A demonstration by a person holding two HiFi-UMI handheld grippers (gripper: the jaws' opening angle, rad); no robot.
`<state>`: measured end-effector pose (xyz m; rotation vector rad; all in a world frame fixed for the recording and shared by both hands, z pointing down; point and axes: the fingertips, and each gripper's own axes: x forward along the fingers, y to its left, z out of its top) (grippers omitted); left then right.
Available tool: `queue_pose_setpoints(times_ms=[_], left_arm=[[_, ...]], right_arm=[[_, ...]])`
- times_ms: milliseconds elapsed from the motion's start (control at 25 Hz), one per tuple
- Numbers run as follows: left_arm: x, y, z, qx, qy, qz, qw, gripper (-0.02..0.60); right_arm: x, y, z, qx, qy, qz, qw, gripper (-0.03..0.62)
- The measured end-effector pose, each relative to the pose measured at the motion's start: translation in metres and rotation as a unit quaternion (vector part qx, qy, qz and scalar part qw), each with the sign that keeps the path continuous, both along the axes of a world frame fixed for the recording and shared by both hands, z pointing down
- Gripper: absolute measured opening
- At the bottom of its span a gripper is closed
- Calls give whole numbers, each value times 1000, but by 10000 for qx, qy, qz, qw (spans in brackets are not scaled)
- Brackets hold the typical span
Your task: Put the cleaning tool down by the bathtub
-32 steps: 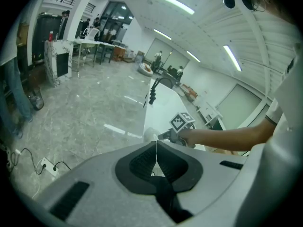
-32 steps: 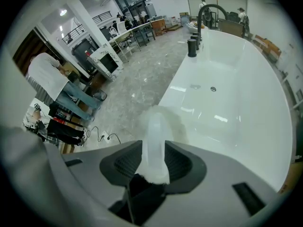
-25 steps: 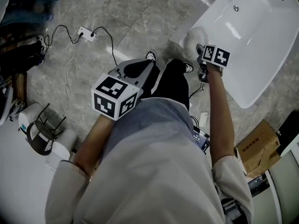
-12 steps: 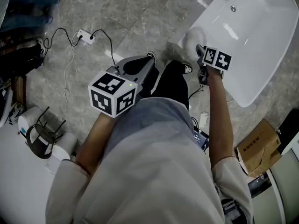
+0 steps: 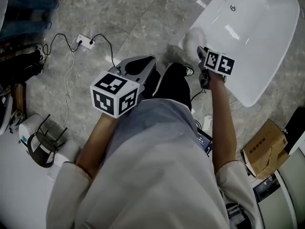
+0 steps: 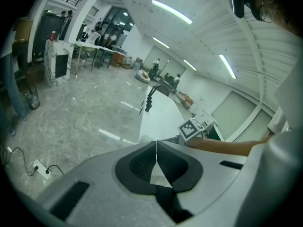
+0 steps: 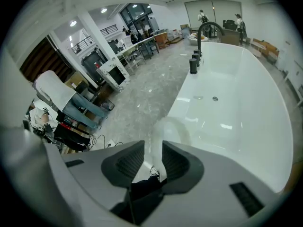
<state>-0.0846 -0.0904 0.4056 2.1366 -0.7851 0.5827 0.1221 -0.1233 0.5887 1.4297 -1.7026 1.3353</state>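
The cleaning tool is white, with a fluffy head (image 5: 193, 36) on a pale handle (image 7: 156, 148). Its head lies against the outside of the white bathtub (image 5: 267, 56) at the near rim, low over the floor. My right gripper (image 5: 202, 56) is just behind the head. The handle runs between its jaws, which are closing, and a thin gap still shows beside the left pad. From the right gripper view (image 7: 152, 161) the tub (image 7: 246, 126) spreads out to the right. My left gripper (image 5: 148, 63) hangs over the floor by the person's legs, shut and empty (image 6: 155, 150).
A white power strip (image 5: 79, 42) with black cables lies on the grey marble floor at the left. A cardboard box (image 5: 263, 149) sits at the right, a black wire stand (image 5: 42, 142) at the lower left. The person's shoes (image 5: 190, 69) are next to the tub. A black tap (image 7: 200, 38) stands on the tub's far rim.
The right gripper and the tool head have stayed together by the tub's rim. The left gripper has drifted slightly left. The whole view has shifted a little.
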Motion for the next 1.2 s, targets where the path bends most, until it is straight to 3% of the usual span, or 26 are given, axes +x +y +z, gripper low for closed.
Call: queue_pose_setpoints(times_ms=[1200], left_arm=[[2, -10, -25, 288, 301, 95, 9991, 9]], right_arm=[[-25, 27, -118, 1014, -558, 230, 9930, 69]])
